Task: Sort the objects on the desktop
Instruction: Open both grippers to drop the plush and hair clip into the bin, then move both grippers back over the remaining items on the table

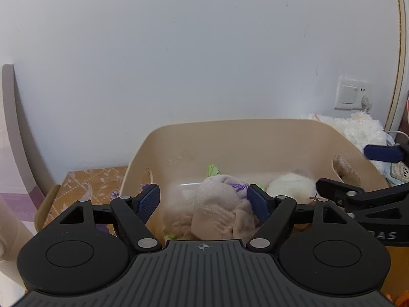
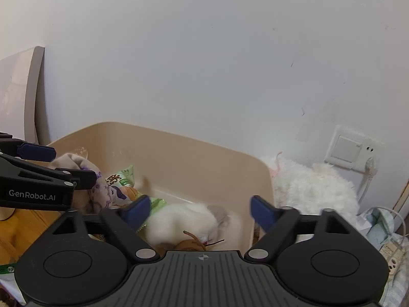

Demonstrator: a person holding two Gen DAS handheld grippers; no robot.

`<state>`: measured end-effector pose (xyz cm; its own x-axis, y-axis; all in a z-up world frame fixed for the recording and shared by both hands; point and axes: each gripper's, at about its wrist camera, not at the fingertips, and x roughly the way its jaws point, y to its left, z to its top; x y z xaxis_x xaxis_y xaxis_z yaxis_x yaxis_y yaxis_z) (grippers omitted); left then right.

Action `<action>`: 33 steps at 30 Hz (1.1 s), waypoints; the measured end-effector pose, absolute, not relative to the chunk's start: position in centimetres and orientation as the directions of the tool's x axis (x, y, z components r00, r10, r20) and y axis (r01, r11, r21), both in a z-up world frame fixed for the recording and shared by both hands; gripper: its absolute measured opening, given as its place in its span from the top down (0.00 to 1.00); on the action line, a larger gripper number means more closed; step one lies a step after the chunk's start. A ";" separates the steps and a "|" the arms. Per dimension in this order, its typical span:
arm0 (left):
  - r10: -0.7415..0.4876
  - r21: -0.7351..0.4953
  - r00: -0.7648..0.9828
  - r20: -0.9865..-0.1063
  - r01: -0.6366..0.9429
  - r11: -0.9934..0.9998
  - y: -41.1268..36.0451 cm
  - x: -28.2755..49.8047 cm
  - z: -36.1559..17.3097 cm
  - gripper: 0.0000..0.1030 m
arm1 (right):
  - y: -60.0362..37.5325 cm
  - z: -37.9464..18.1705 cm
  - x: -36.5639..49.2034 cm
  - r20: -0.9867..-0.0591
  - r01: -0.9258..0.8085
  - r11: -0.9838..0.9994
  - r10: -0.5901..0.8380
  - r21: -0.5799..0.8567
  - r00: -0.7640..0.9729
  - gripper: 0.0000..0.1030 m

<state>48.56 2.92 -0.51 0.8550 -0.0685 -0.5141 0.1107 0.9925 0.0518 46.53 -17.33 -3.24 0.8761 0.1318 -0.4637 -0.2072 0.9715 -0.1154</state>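
Note:
A beige plastic bin [image 1: 230, 133] [image 2: 194, 153] stands against the wall. Inside it lie a bundle of beige and purple-flowered cloth [image 1: 219, 212] [image 2: 99, 189], a green snack packet [image 1: 212, 170] [image 2: 122, 179] and a white plush toy [image 1: 291, 186] [image 2: 184, 222]. My left gripper [image 1: 204, 202] is open above the cloth bundle, its pads on either side and apart from it. My right gripper [image 2: 198, 209] is open over the white plush toy, holding nothing; it shows in the left wrist view [image 1: 358, 179] at the right.
A white fluffy plush [image 2: 311, 192] [image 1: 358, 130] lies right of the bin under a wall switch and socket [image 2: 350, 151] with a plugged cable. A power strip [image 2: 393, 255] lies at the right. A wooden table with a floral cloth [image 1: 87, 186] is left of the bin.

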 end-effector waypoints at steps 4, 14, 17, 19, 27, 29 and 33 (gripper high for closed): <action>-0.071 0.035 0.865 -0.496 0.101 0.994 3.3 47.0 0.6 0.25 | -17.9 -2.3 45.5 -0.442 -0.203 0.974 0.141 -0.096 0.886 0.00; -0.101 0.040 0.878 -0.467 0.135 0.990 4.4 40.1 4.0 0.18 | -19.5 1.1 38.8 -0.387 -0.200 0.975 0.148 -0.098 0.910 0.00; -0.095 0.049 0.874 -0.476 0.134 0.990 4.6 37.9 4.3 0.17 | -19.8 1.9 35.9 -0.368 -0.200 0.973 0.145 -0.115 0.919 0.00; -0.088 0.063 0.872 -0.481 0.134 0.989 4.8 36.2 4.4 0.17 | -20.0 2.2 33.6 -0.356 -0.200 0.972 0.146 -0.122 0.923 0.00; -0.077 0.060 0.856 -0.512 0.125 0.990 6.1 30.0 3.4 0.17 | -22.1 2.0 26.2 -0.347 -0.193 0.980 0.167 -0.042 0.923 0.00; -0.074 0.068 0.851 -0.520 0.127 0.990 6.4 29.0 2.5 0.17 | -22.5 1.5 25.0 -0.359 -0.180 0.983 0.155 -0.038 0.920 0.00; -0.053 0.086 0.837 -0.544 0.119 0.989 7.1 26.9 0.6 0.17 | -23.1 0.3 23.5 -0.399 -0.162 0.984 0.122 -0.068 0.909 0.00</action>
<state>26.88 7.10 0.58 0.8371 -0.0533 -0.5444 0.1191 0.9891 0.0863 23.46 -23.14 0.26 0.9090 0.1216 -0.3986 -0.1617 0.9845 -0.0685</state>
